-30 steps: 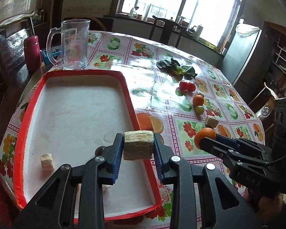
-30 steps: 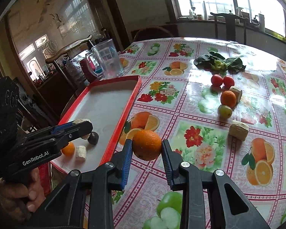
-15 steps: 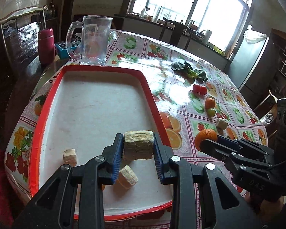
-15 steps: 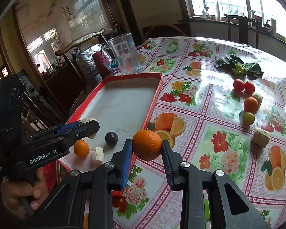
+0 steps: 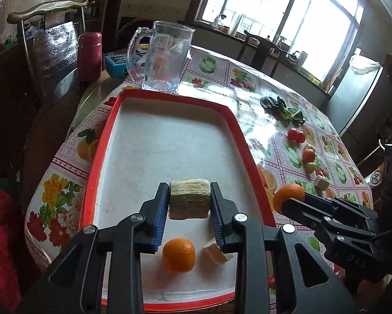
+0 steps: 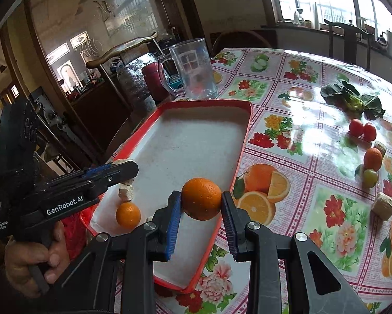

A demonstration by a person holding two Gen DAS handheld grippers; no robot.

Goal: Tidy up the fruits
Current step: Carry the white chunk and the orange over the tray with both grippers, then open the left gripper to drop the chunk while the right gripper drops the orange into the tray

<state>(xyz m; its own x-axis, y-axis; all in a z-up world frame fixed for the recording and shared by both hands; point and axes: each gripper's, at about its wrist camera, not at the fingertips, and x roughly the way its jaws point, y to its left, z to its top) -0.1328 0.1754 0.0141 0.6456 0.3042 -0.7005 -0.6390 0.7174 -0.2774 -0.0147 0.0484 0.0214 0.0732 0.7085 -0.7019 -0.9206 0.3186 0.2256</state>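
My left gripper is shut on a pale layered block and holds it above the near end of the red-rimmed white tray. In the tray lie a small orange and a pale chunk. My right gripper is shut on an orange above the tray's near right part. On the cloth to the right lie two tomatoes, an orange, a green fruit and a pale block.
A glass mug stands behind the tray's far end, with a maroon flask and a blue box to its left. Leafy greens lie at mid table. A chair stands at the left edge.
Both grippers have drawn back and over the tray's near end with their loads. A small orange and a pale chunk now show under my left gripper.
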